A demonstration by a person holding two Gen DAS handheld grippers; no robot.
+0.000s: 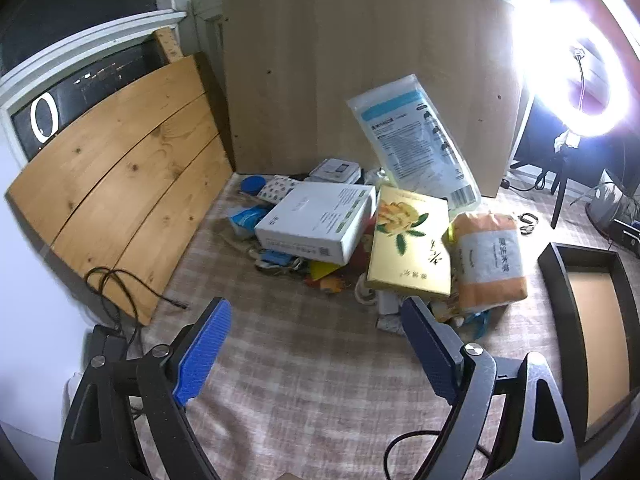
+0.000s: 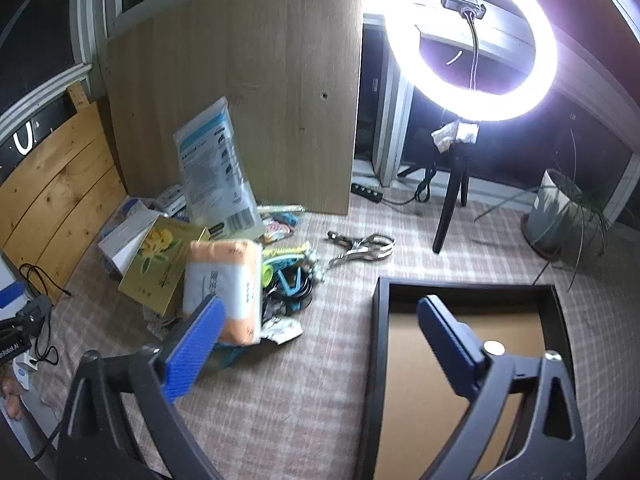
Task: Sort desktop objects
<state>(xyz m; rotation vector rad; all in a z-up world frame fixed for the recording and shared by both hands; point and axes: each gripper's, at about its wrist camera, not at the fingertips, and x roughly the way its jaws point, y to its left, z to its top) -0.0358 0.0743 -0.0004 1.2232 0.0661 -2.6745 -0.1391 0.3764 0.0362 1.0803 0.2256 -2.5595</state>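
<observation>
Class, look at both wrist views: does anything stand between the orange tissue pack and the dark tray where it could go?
Nothing visible does. Only bare checked tablecloth lies between the orange tissue pack and the dark tray. The metal pliers sit farther back.

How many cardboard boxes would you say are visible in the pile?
3: a white box at the left, a gold box leaning beside it, a small white box behind. Others may be buried.

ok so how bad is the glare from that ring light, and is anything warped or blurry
Left wrist view: the ring light blows out the upper right corner and washes out the wooden board's right edge. Right wrist view: its ring stays readable, though the halo is white. Both views bow straight edges, and the pile looks slightly soft.
</observation>
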